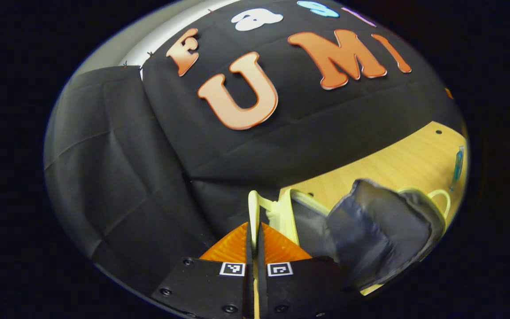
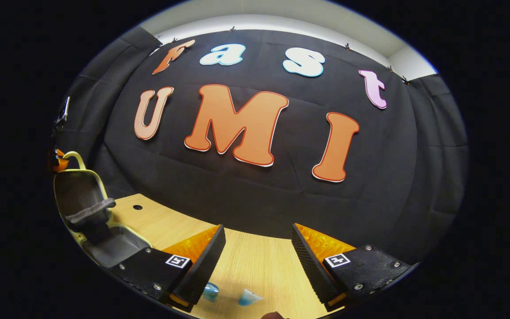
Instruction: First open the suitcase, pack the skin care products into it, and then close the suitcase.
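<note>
Two grippers are seen. The left gripper [image 1: 253, 239] is clamped on the pale rim of the suitcase [image 1: 370, 226] lid, held raised – the case lies open at the table's [image 2: 255, 261] left. The right gripper [image 2: 257, 261] is spread wide above two blue skin care products [image 2: 248, 297] – near, untouched.

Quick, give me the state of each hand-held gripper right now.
Left hand-held gripper: shut on the edge of the suitcase lid.
Right hand-held gripper: open, holding nothing, above the table.

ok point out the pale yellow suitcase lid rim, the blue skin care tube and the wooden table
pale yellow suitcase lid rim [image 1: 253, 208], left gripper view, edge above the gripper
blue skin care tube [image 2: 249, 297], right gripper view, its body
wooden table [image 2: 259, 261], right gripper view, bare top
</note>
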